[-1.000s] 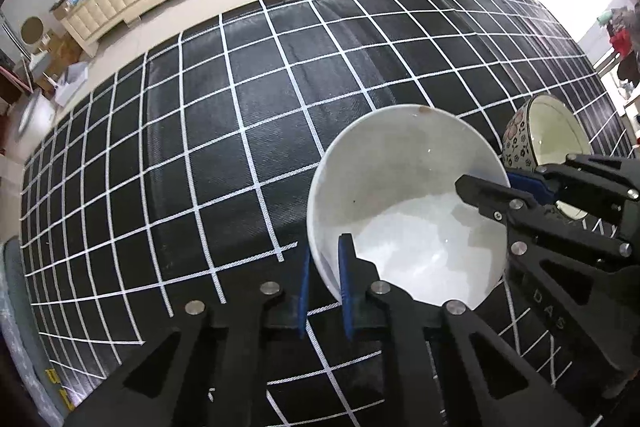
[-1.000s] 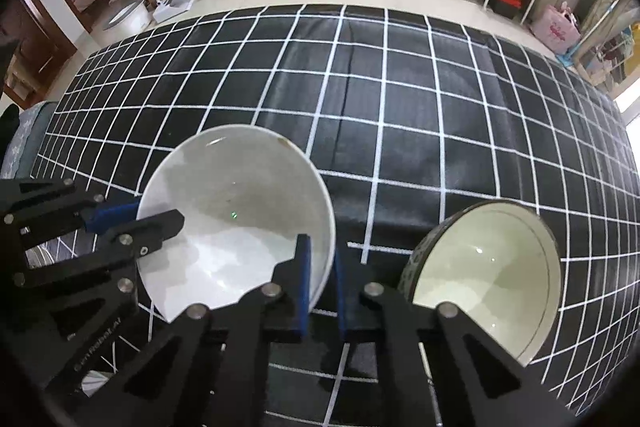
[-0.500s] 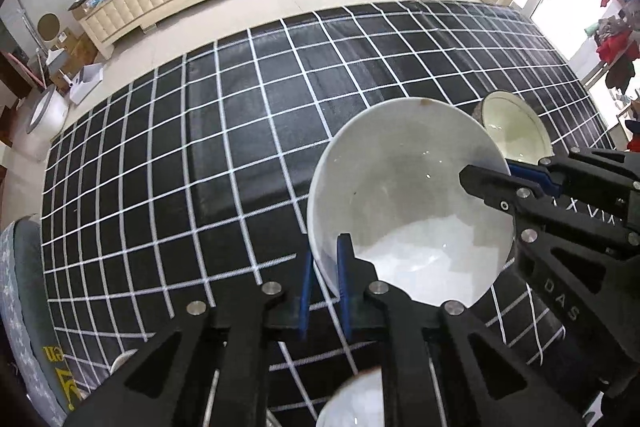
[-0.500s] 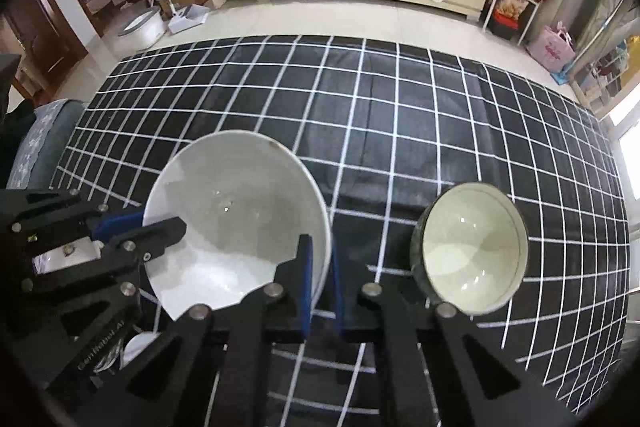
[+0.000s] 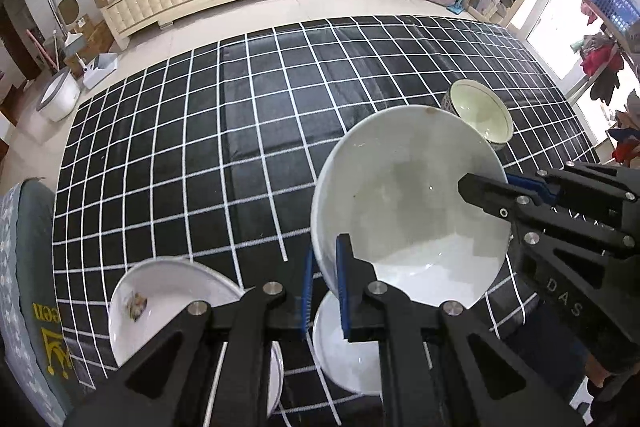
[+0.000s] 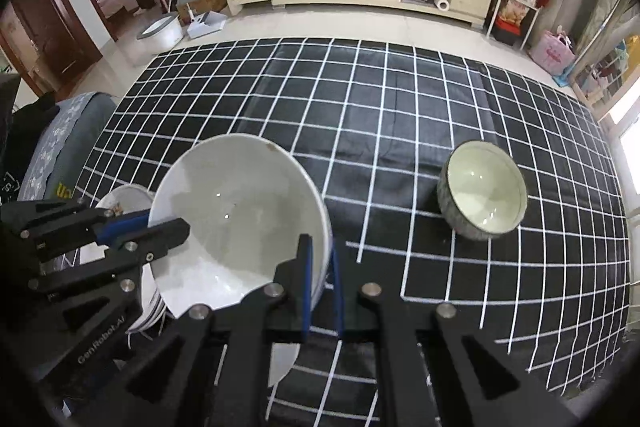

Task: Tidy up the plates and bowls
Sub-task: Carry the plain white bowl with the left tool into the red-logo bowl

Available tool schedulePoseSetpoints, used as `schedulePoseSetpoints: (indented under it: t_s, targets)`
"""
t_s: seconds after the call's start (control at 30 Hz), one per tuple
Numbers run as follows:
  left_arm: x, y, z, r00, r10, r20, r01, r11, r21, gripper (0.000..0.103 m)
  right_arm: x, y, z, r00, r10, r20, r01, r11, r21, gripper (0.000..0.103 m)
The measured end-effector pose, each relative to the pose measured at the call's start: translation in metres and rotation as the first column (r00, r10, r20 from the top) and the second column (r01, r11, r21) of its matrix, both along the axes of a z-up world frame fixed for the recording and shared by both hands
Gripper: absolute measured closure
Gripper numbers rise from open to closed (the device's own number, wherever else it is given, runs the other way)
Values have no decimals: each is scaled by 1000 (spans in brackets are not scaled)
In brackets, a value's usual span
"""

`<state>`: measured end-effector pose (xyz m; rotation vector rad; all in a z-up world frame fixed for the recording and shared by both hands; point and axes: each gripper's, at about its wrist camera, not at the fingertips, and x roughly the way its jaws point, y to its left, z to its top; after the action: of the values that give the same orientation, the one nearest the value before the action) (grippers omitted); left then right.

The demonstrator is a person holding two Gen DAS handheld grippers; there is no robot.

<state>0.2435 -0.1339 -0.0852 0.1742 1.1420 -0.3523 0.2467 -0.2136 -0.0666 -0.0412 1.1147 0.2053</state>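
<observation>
My left gripper [image 5: 322,291] and right gripper [image 6: 320,287] both pinch the white bowl's [image 5: 408,203] rim, jaws nearly closed; the patterned bowl [image 6: 482,191] sits well beyond it.

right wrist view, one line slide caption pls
Both grippers, right gripper and left gripper, pinch opposite rims of a large white bowl, patterned bowl alongside.

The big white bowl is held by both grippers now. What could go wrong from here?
1. The large white bowl is tilted and each gripper, left and right, pinches only its thin rim; it may slip.
2. White dishes sit right below, so a drop could chip them.
3. The patterned bowl stands close by; a sideways swing might hit it.
</observation>
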Motion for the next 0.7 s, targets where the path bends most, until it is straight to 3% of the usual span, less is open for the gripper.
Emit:
schedulePoseSetpoints:
  t_s: [0.27, 0.7]
  targets:
    - [-34, 19, 9, 1000, -1, 23, 1, 1000, 1, 94, -26, 12, 2, 1000, 6, 8, -6, 1000, -8, 91]
    - [-53, 25, -24, 999, -8, -37, 9, 1000, 24, 93, -49, 19, -34, 998, 8, -68, -8, 1000, -12, 91]
